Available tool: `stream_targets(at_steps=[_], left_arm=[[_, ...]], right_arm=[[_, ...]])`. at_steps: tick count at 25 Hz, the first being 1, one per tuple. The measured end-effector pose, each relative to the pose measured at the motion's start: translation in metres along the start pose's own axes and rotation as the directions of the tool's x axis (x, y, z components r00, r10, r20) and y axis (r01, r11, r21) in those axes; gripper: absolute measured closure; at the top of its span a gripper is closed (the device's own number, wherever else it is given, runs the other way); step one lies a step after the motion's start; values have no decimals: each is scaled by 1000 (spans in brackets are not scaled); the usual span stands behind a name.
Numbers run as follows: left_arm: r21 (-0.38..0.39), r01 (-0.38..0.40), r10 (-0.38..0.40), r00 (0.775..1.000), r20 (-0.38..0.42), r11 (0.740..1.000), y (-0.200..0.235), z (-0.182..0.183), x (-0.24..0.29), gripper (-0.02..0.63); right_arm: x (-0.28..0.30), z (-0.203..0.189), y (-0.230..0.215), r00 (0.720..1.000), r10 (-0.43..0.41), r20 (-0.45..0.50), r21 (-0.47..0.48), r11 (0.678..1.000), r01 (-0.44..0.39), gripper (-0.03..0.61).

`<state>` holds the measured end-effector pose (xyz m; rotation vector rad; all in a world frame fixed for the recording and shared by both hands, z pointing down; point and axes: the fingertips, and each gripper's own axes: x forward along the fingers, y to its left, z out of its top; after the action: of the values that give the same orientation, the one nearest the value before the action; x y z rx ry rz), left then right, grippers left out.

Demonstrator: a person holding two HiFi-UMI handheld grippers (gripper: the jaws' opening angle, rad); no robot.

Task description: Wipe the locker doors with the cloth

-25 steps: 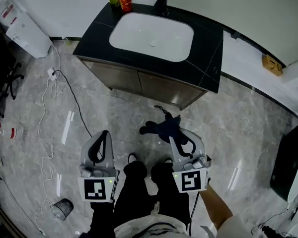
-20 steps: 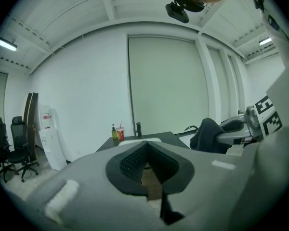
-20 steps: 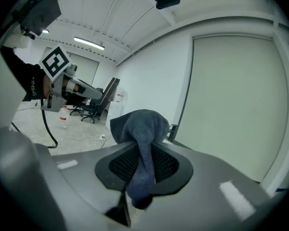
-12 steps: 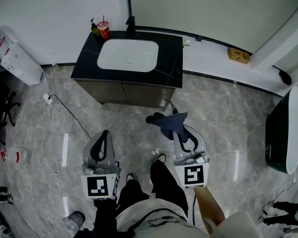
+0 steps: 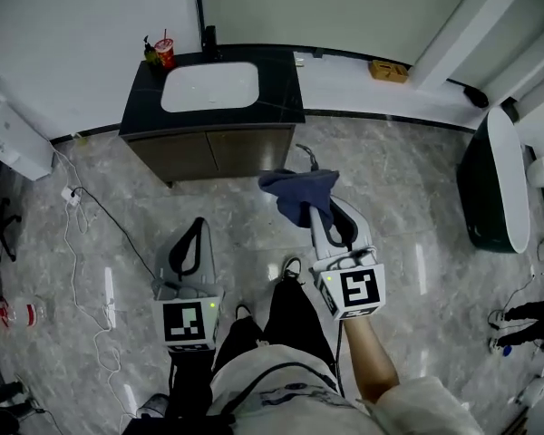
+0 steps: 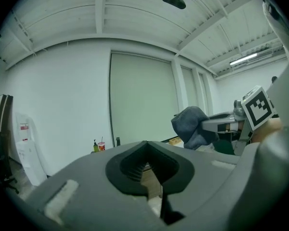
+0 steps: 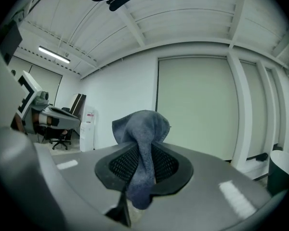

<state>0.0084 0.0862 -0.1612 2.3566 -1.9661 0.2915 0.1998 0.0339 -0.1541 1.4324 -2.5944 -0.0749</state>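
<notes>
**Carrying the cloth toward the doors.** You held the right tongs (image 5: 317, 208) clenched on the cloth (image 5: 297, 191), raised above the floor (image 5: 408, 243) near the sink cabinet (image 5: 213, 148). The left tongs (image 5: 195, 229) were clenched on nothing. A good approach probably needed a firm grip with the bunched end leading, so that fabric rather than tongs met the doors. The cloth was dark blue-grey and soft, lumped beyond the tips, with a tail trailing back between them.

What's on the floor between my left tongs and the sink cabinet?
Head view: only bare marble floor between left tongs and sink cabinet; a black cable trails just left of it.
</notes>
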Motion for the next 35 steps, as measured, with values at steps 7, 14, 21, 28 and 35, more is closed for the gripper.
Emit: stream_targets(at_steps=[7, 14, 21, 28, 35], left_arm=[[7, 18, -18, 1000, 18, 1000, -12, 12, -38, 612], [19, 17, -17, 1000, 16, 1000, -36, 14, -47, 612], [30, 34, -36, 997, 61, 999, -46, 29, -36, 612], [39, 46, -49, 995, 84, 998, -54, 42, -29, 612], [44, 52, -55, 995, 88, 998, -57, 45, -27, 612]], right_arm=[[-50, 23, 8, 998, -57, 37, 40, 998, 56, 506], [-74, 31, -2, 995, -93, 34, 31, 995, 92, 508], [-72, 45, -4, 994, -95, 61, 39, 995, 93, 511], [-73, 53, -12, 992, -104, 77, 50, 994, 100, 514], [-76, 59, -14, 989, -110, 95, 48, 993, 106, 514]])
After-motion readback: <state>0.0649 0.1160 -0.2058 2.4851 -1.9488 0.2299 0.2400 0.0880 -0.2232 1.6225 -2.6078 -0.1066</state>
